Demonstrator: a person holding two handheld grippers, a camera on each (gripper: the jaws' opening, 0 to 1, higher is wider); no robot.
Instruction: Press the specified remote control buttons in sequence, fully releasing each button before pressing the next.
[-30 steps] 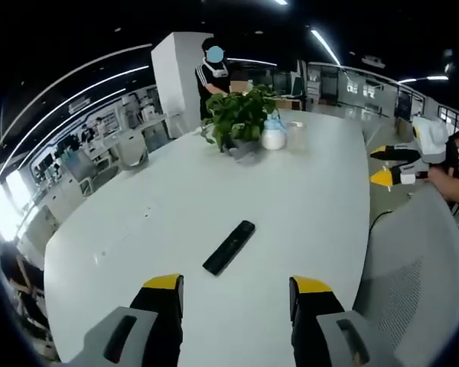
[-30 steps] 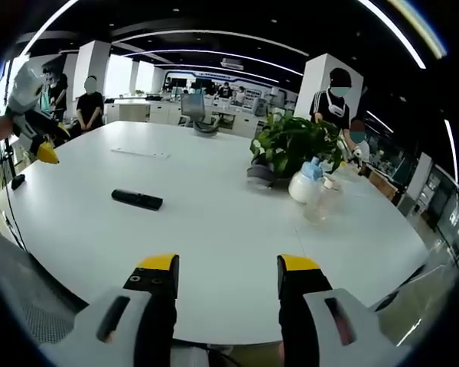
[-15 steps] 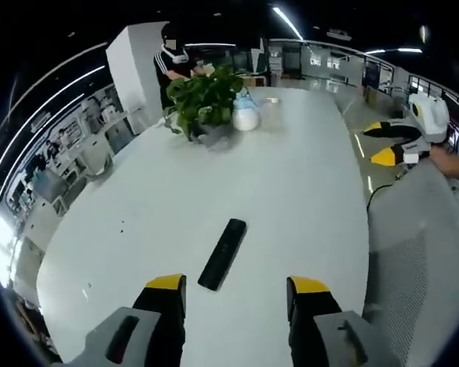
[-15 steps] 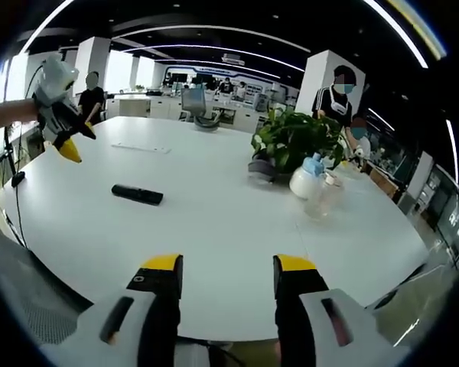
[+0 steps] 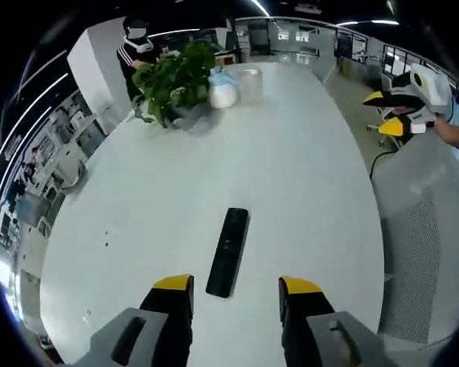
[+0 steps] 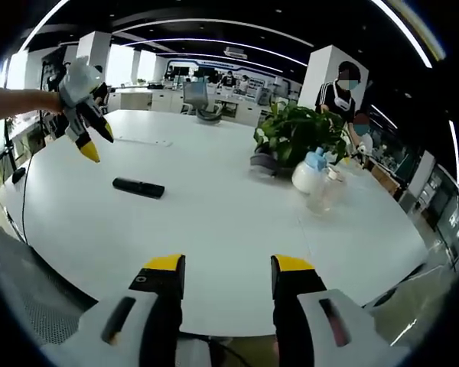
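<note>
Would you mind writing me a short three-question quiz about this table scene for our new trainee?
1. True or false: the left gripper is touching the remote control.
2. Multiple choice: what stands right beside the potted plant on the white table? A) a laptop B) a white spray bottle C) a stack of books
3. Fill in: in the right gripper view, the left gripper hangs in the air above the ____.

Key
1. False: it hovers apart from the remote, jaws open.
2. B, the white spray bottle.
3. Table, near the remote.
</note>
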